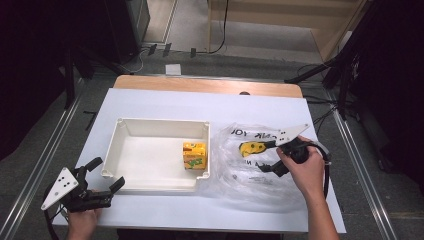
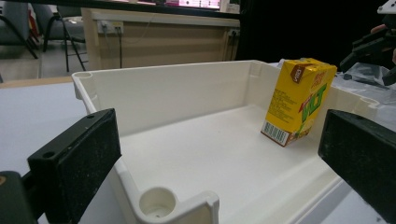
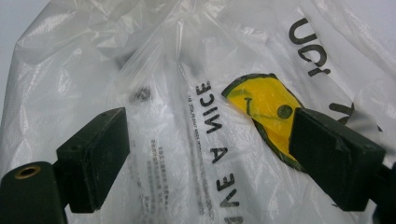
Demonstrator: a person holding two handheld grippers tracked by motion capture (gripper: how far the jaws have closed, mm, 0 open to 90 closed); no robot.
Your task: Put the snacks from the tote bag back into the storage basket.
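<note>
Juice carton point(image 1: 194, 155) in tray point(image 1: 150, 186), plastic bag point(image 1: 250, 172) just beside

A thin, clear plastic bag point(image 1: 252, 160) lies crumpled and glossy, its film creased and catching the light around black printed lettering and a yellow smiley face point(image 3: 266, 105). Beside it, a cream-white plastic tray point(image 1: 131, 131) shows smooth moulded walls with a soft, low sheen. Inside stands a yellow juice carton point(image 1: 194, 155) of coated paperboard, its printed faces slightly shiny. The jaw pads of the left gripper point(image 1: 100, 174) and right gripper point(image 1: 270, 156) look like matt black rubber or plastic, faintly speckled and scuffed. A matt white sheet point(image 1: 150, 102) covers the table point(image 1: 210, 86), whose bare far edge is pale wood.
</note>
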